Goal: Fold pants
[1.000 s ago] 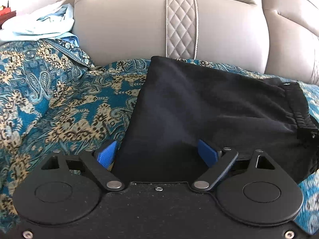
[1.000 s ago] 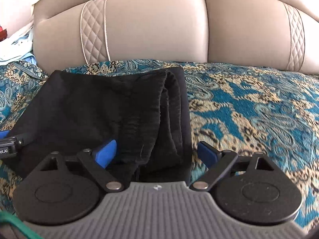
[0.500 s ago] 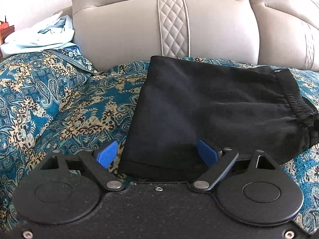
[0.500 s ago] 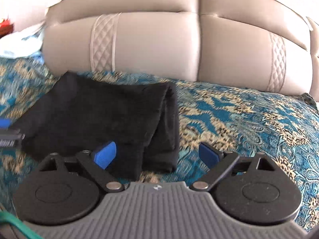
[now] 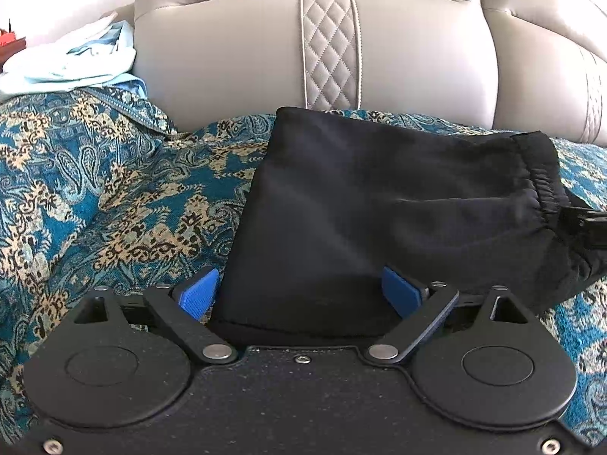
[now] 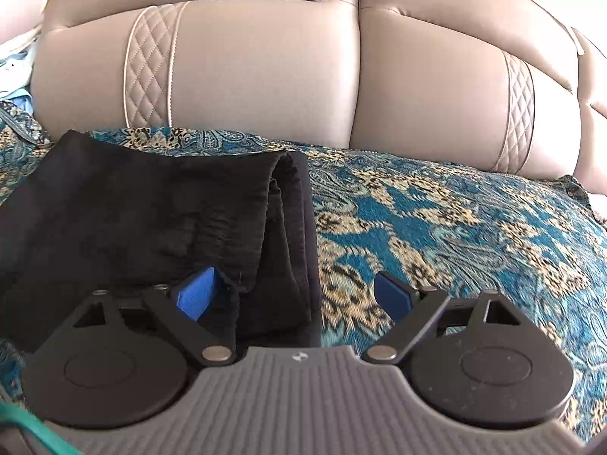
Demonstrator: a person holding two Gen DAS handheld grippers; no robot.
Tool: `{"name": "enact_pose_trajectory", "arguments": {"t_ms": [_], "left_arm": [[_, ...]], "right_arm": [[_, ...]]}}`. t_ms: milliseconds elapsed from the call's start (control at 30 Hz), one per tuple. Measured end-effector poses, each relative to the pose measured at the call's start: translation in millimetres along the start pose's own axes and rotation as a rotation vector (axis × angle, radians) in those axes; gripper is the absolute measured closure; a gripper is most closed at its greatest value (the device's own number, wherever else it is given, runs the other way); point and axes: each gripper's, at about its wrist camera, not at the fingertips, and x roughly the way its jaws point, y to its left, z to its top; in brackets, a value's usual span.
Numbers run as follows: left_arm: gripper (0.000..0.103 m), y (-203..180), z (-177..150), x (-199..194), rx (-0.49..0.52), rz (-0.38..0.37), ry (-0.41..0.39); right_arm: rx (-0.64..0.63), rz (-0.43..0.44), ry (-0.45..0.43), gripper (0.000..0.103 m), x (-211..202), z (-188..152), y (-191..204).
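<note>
The black pants (image 5: 379,204) lie folded into a compact stack on the blue patterned sofa cover, waistband elastic to the right. My left gripper (image 5: 301,294) is open, its blue fingers either side of the stack's near left corner. In the right wrist view the same pants (image 6: 159,220) show their layered folded edge at centre. My right gripper (image 6: 294,297) is open, its left finger over the cloth and its right finger over the bare cover. The tip of the right gripper (image 5: 586,223) shows at the right edge of the left wrist view.
The beige leather sofa back (image 5: 379,57) with quilted stripes rises just behind the pants. A pale blue and white crumpled cloth (image 5: 72,64) lies at the far left on the seat. The patterned cover (image 6: 455,227) stretches to the right of the pants.
Both grippers have stayed open. The left wrist view drew back a little, then came close to the stack again. The right gripper lifted, then came back down over the stack's right edge.
</note>
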Motion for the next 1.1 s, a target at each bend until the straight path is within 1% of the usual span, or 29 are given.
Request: {"name": "enact_pose_trajectory", "arguments": {"t_ms": [100, 233, 300, 367, 467, 600, 767, 800, 900, 1100], "left_arm": [[0.01, 1.5, 1.6, 2.9, -0.016, -0.003, 0.008], [0.009, 3.5, 3.0, 3.8, -0.036, -0.002, 0.02], [0.009, 4.3, 3.6, 1.8, -0.042, -0.001, 0.025], [0.01, 5.4, 3.1, -2.6, -0.045, -0.003, 0.026], [0.009, 6.1, 0.6, -12.8, -0.045, -0.015, 0.013], [0.007, 3.2, -4.6, -27.7, -0.042, -0.029, -0.006], [0.005, -7.5, -16.6, -42.6, -0.008, -0.043, -0.021], [0.005, -9.8, -19.3, -45.1, 0.003, -0.044, -0.021], [0.003, -16.5, -27.9, -51.7, 0.023, -0.048, -0.02], [0.002, -22.7, -42.7, -52.5, 0.019, -0.05, 0.005]], "right_arm": [[0.027, 0.007, 0.01, 0.007, 11.2, 6.4, -1.7], [0.107, 0.04, 0.025, 0.004, 26.4, 11.3, -10.3], [0.147, 0.066, 0.021, 0.004, 30.7, 11.4, -14.8], [0.17, 0.074, 0.005, 0.005, 29.4, 10.0, -17.2], [0.15, 0.072, -0.048, 0.006, 13.9, 8.8, -13.4], [0.09, 0.094, -0.164, 0.006, -23.2, 1.2, -5.1], [0.042, 0.181, -0.219, 0.003, -65.1, -19.0, 7.7], [0.03, 0.197, -0.226, 0.001, -70.9, -22.7, 12.3], [0.011, 0.229, -0.231, 0.0, -81.4, -36.7, 21.9], [0.026, 0.205, -0.154, 0.0, -74.5, -59.6, 27.2]]}}
